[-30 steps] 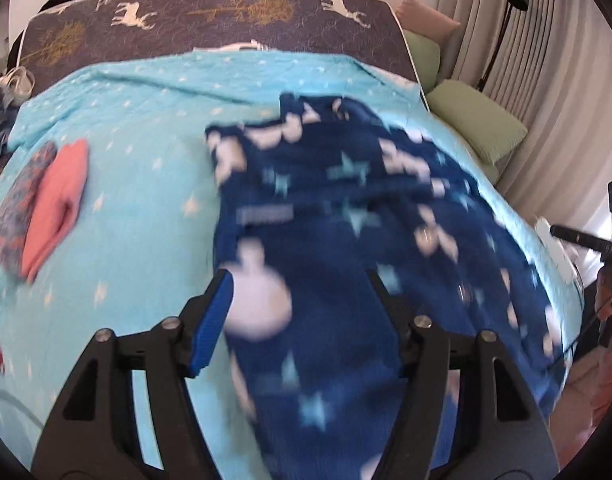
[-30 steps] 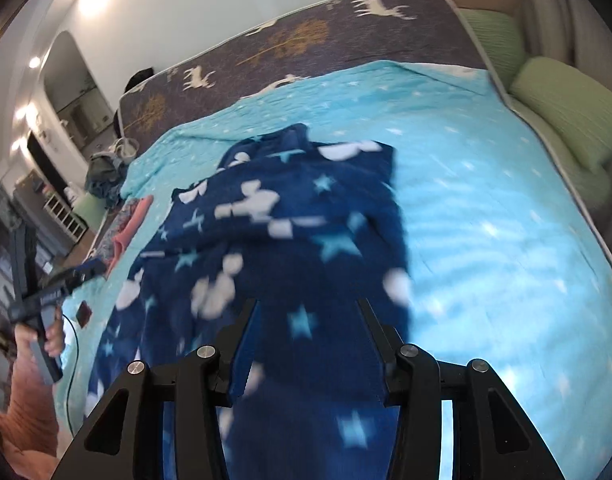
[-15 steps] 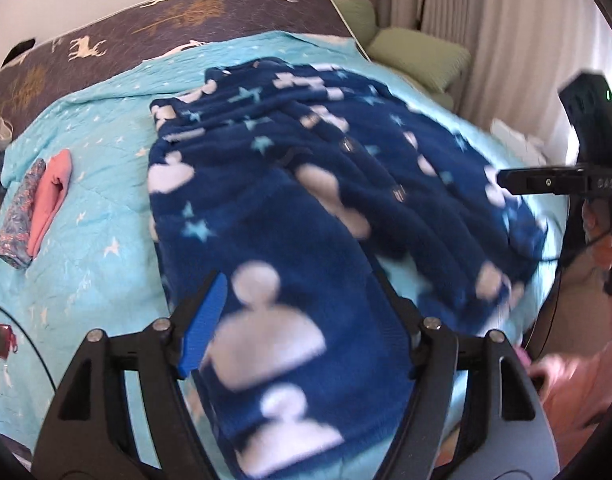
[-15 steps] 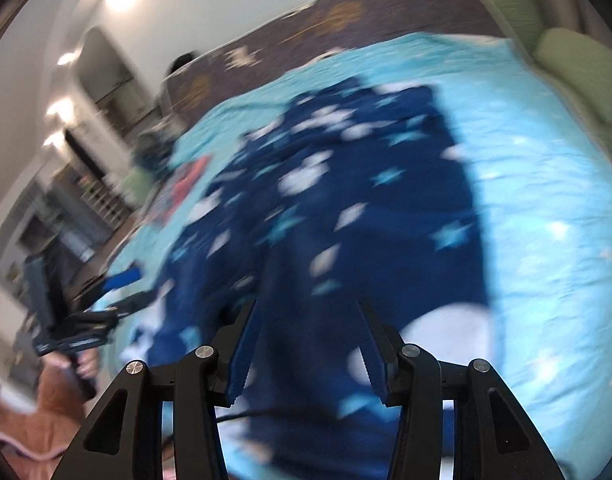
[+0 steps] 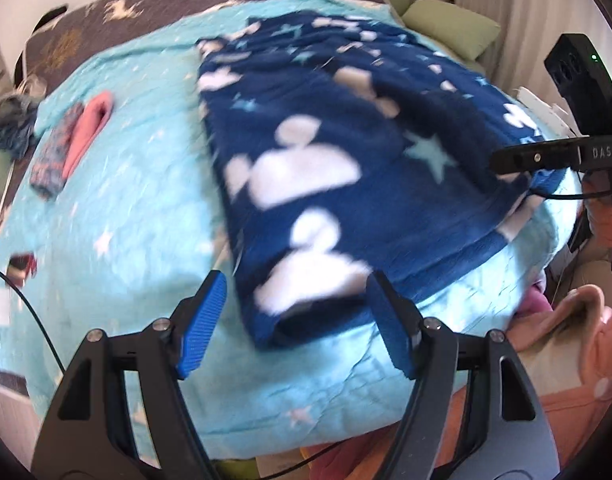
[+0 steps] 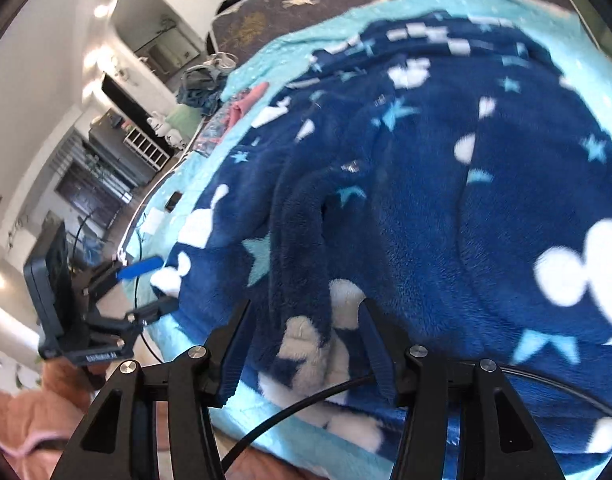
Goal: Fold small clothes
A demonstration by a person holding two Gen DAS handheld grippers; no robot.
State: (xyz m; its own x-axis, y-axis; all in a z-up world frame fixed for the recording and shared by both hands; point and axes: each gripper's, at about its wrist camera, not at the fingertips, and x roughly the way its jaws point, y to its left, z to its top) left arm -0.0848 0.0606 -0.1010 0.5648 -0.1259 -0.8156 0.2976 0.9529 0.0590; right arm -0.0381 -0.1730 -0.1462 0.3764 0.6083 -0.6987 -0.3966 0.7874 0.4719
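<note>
A navy fleece garment (image 5: 346,152) printed with stars and white shapes lies spread across the turquoise bedspread (image 5: 138,184). Folded pink and patterned clothes (image 5: 72,140) sit left of it. Both the left gripper (image 5: 296,300) and right gripper (image 6: 304,320) hover at its near edge, fingers apart.

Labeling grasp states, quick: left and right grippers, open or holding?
Left gripper: open, holding nothing, at the blue fleece garment's hem.
Right gripper: open, fleece between the jaws, not clamped.

Green cushions (image 5: 452,32) lie beside the turquoise bedspread (image 5: 138,208).
</note>
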